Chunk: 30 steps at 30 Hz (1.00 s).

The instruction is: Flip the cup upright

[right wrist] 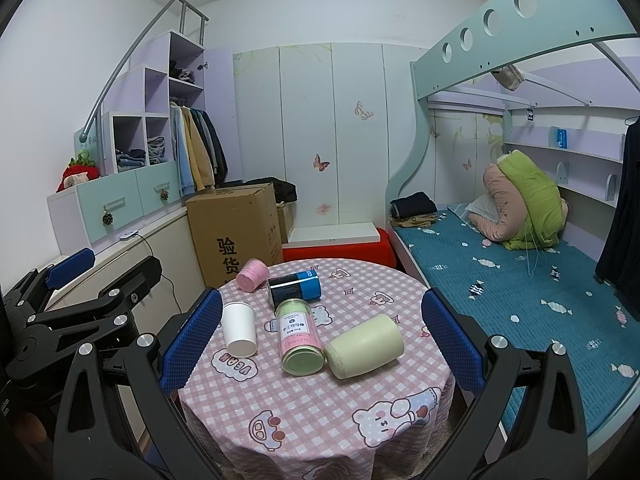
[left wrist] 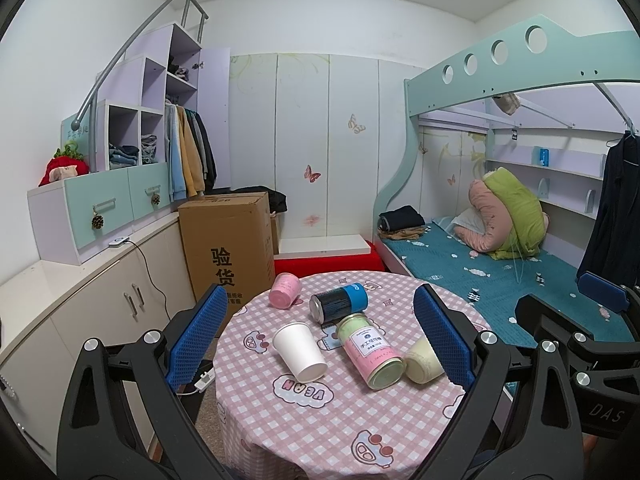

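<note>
Left gripper [left wrist: 318,336]: spread wide, empty, held above the near side of the table; blue pads flanking the group of containers without touching any.
Right gripper [right wrist: 322,338]: likewise wide apart, gripping nothing, hovering short of the items.
Table [left wrist: 320,432]: round, pink checked cloth; near half bare, cloth edge dropping away toward both cameras.
White paper cup [left wrist: 299,352]: on its side, left of centre, mouth toward the far side, base toward the cameras; open cloth on its left up to the table edge.
Pink-and-green jar [left wrist: 370,354]: lying just right of the cup, apart from it, lid end nearest.
Cream cup [right wrist: 364,347]: on its side, touching the jar's lid end; partly hidden behind the right pad in the left view, whole in the right view.
Blue-and-black can [left wrist: 339,302]: lying behind the jar.
Pink cup [left wrist: 285,291]: on its side near the far left rim.
Cardboard box [left wrist: 228,240]: beyond the table, left.
Bed [right wrist: 520,280]: along the right.
</note>
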Tool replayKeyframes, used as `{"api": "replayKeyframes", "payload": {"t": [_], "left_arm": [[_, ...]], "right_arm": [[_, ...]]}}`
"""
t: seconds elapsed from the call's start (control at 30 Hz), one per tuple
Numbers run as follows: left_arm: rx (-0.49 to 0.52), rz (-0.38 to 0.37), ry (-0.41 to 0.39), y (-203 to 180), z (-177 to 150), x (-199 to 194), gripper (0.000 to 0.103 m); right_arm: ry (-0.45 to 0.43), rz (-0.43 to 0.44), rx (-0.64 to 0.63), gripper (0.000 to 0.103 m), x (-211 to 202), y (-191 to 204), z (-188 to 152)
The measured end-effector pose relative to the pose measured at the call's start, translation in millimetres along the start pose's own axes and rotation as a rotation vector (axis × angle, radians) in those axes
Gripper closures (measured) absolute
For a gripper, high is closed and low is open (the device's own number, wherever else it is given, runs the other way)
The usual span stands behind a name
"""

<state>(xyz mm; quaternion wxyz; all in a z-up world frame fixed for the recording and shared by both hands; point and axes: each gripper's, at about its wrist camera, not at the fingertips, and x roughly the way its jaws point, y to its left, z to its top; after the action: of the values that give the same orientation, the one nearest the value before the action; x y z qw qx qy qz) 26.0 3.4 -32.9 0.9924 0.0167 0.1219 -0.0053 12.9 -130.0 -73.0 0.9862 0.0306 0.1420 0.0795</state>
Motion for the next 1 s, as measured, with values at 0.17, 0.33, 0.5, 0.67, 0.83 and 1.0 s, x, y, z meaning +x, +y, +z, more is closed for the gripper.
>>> {"api": "replayKeyframes", "payload": {"t": [0.17, 0.33, 0.5, 0.67, 0.83, 1.0], "left_arm": [[0.000, 0.000, -0.001, 0.2, 0.4, 0.1, 0.008], [0.000, 0.000, 0.000, 0.0, -0.1, 1.0, 0.008], [-0.001, 0.002, 0.002, 0.5, 1.1, -0.4, 0.008], [-0.001, 0.001, 0.002, 1.4, 0.4, -0.1, 0.008], [0.001, 0.001, 0.005, 1.4, -0.6, 1.2, 0.008], [0.002, -0.001, 0.010, 2.7, -3.2, 3.0, 0.008]], "right_arm": [[-0.001, -0.001, 0.000, 0.006, -0.4, 0.2, 0.8], [-0.001, 0.000, 0.001, 0.006, 0.5, -0.4, 0.0], [0.003, 0.001, 0.000, 0.006, 1.3, -1.0, -0.7], [0.004, 0.004, 0.001, 0.006, 3.0, -2.5, -2.9], [0.006, 0.004, 0.003, 0.006, 4.1, -3.2, -4.1], [0.013, 0.001, 0.005, 0.006, 8.6, -2.1, -5.1]]}}
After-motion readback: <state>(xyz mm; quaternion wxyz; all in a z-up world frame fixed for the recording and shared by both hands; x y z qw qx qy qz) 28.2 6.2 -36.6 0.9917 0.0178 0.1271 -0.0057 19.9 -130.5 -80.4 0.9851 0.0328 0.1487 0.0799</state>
